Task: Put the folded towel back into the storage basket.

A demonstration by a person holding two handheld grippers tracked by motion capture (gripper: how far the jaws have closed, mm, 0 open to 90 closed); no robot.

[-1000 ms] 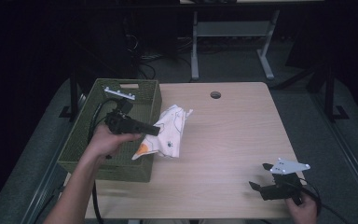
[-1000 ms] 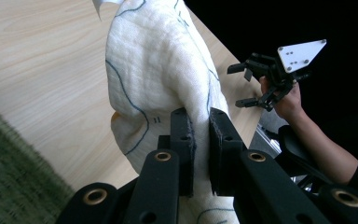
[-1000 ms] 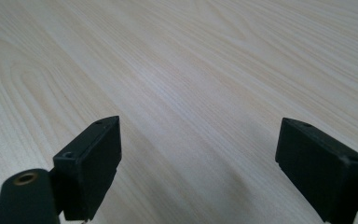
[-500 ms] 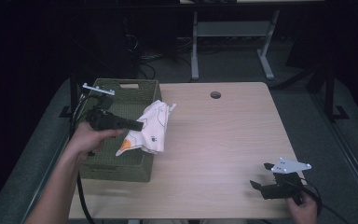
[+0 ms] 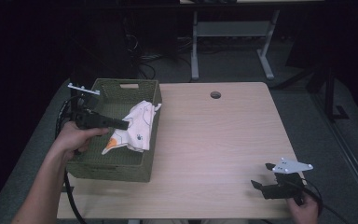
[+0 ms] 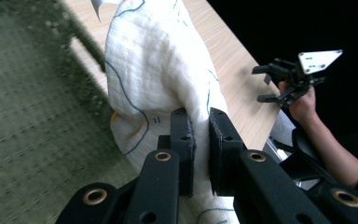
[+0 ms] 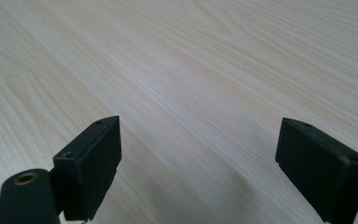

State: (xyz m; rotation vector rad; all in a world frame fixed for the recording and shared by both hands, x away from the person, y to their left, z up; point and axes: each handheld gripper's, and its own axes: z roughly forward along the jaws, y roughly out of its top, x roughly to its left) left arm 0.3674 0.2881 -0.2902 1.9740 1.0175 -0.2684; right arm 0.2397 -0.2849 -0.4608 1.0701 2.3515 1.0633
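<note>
Two grippers are at work over a light wooden table (image 5: 214, 140). At the left of the high view, the person's left forearm rises from the near edge and the left hand (image 5: 74, 137) wraps the handle of the left gripper (image 5: 126, 124), which points to the right, roughly level, above a green woven basket (image 5: 107, 169) standing on the table's left side. Its jaws are pinched nearly together on a fold of white cloth (image 5: 137, 128) printed with thin dark lines and an orange patch. The cloth hangs from the jaws over the basket's interior, its right part draped at the basket's right wall. In the left gripper view the cloth (image 6: 163, 70) bulges up past the two black pads (image 6: 182, 135), with the basket's weave at the left.

Near the table's right near corner, the right hand (image 5: 303, 207) holds the right gripper (image 5: 263, 176) low, pointing left. Its jaws stand wide apart with nothing between them, bare wood (image 7: 191, 70) beneath.
</note>
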